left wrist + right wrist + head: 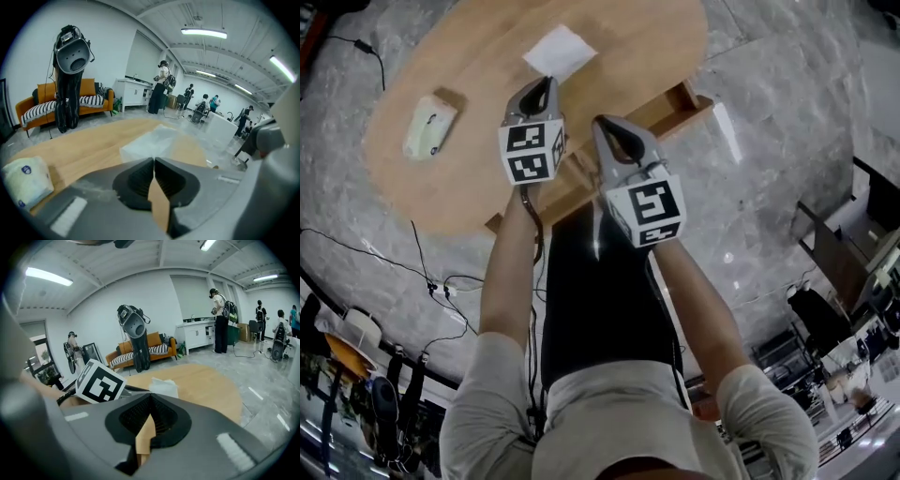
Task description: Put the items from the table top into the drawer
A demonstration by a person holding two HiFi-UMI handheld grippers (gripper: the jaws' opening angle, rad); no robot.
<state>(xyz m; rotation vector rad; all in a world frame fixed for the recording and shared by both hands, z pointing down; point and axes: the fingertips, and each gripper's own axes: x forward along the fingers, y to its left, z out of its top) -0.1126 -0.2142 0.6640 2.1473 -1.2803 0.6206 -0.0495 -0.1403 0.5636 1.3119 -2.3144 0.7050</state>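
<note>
Left gripper and right gripper empty, jaws together.
White packet, 12 o'clock on desk: likely light, limp; pinch its near edge.

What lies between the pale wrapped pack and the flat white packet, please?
Nothing; the table is bare between pack and packet in the head view.

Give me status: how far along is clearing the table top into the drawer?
Done: the drawer looks pulled open at the table's edge, but nothing can be made out in it. In hand: nothing. The left gripper and right gripper are both shut and empty. Left: the white packet and the wrapped roll both lie on the table.
</note>
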